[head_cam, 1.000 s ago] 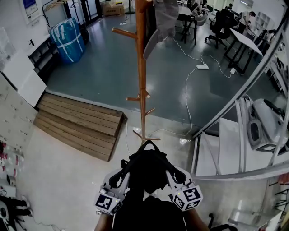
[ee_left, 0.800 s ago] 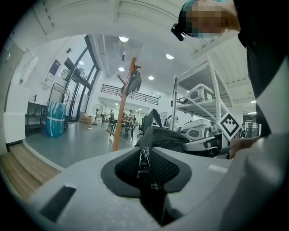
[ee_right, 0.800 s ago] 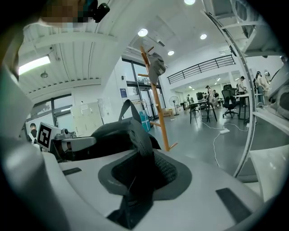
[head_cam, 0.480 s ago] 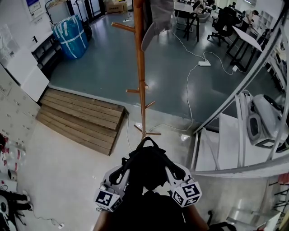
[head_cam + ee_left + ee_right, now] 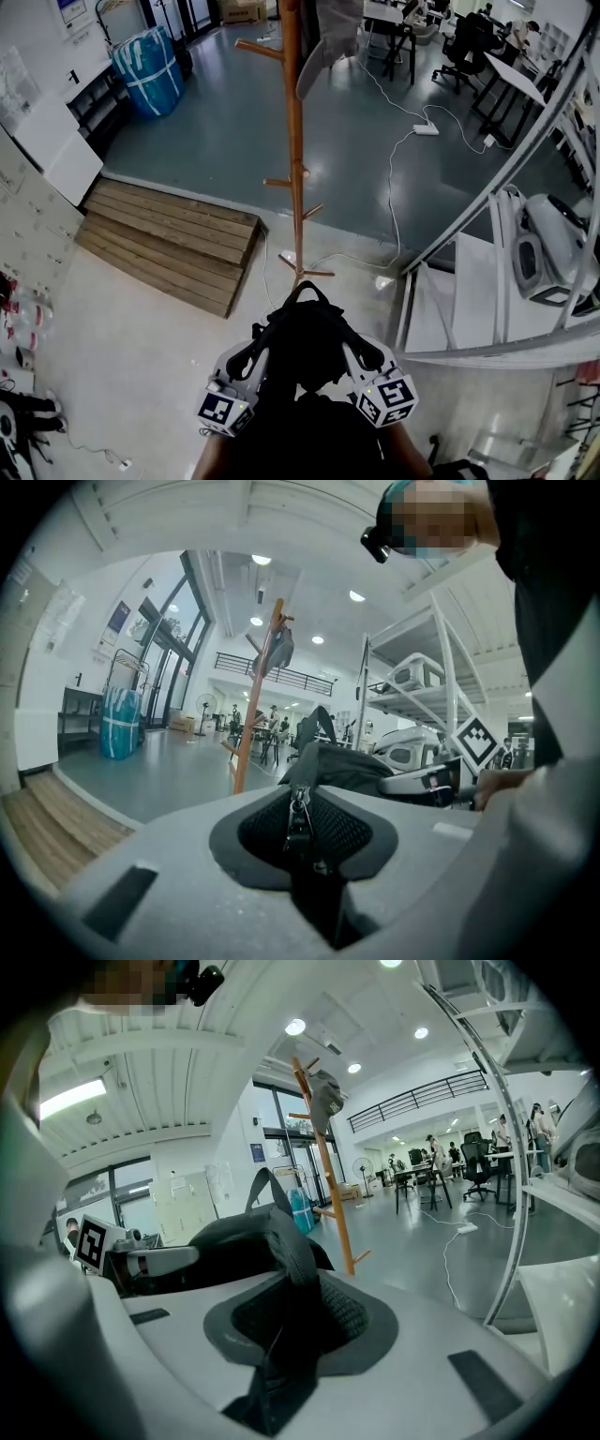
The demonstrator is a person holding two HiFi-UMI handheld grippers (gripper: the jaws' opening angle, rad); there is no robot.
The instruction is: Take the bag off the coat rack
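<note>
Remote session, both tools engaged: my left gripper is clamped on the black bag right at its zipper pull. My right gripper bites down on a fold of the same bag's dark fabric. Together they hold the bag between them, close in front of me, its carry loop standing upright. The bag is clear of the wooden coat rack, which stands beyond it on the floor with a grey garment hung at its top. A wooden ramp lies left of the rack. A white cable trails across the floor to its right, and a blue wrapped bundle sits at the floor's far left edge.
</note>
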